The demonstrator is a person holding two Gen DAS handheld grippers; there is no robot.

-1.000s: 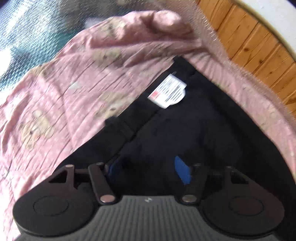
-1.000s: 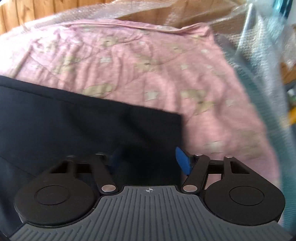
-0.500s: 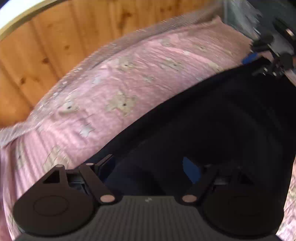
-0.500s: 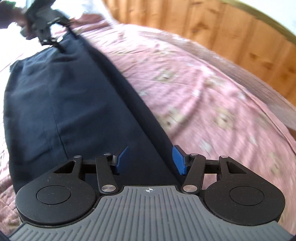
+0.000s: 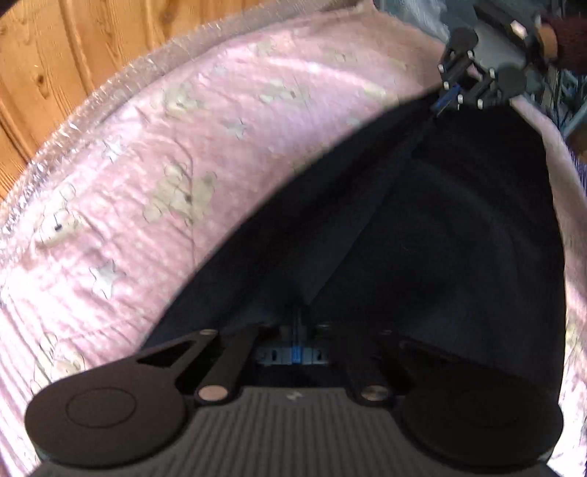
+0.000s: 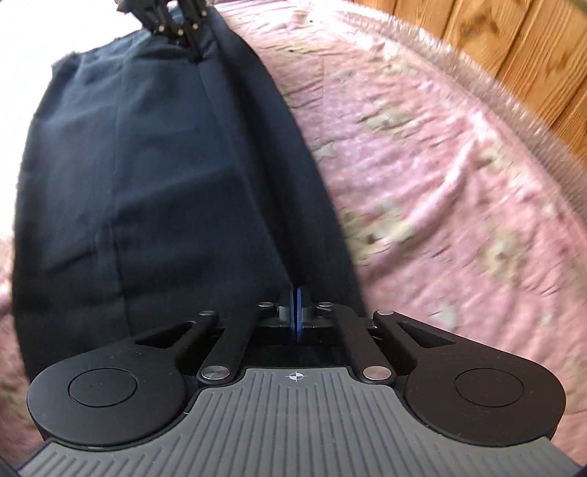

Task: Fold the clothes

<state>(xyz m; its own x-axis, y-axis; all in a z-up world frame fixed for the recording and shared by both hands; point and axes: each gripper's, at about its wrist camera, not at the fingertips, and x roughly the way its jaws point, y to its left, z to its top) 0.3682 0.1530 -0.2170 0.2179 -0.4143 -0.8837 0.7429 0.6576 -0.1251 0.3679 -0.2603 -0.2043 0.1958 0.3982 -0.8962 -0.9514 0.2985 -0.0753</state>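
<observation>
A dark navy garment (image 5: 422, 227) lies stretched on a pink bedspread, also in the right wrist view (image 6: 146, 176). My left gripper (image 5: 297, 346) is shut on one end of the garment's edge. My right gripper (image 6: 296, 312) is shut on the opposite end of the same edge. Each gripper shows in the other's view: the right one at the far top right (image 5: 445, 101), the left one at the top (image 6: 183, 25), both pinching the cloth. The fabric runs taut between them.
The pink bedspread (image 5: 176, 183) with bear and star prints covers the bed, also in the right wrist view (image 6: 440, 176). A wooden panel wall (image 5: 73, 44) stands behind the bed (image 6: 513, 36). A bubble-wrap edge (image 5: 91, 99) lines the bed's far side.
Both grippers went from open to shut on the garment's edge. Both cameras swung round, from facing the garment separately to facing each other along it.
</observation>
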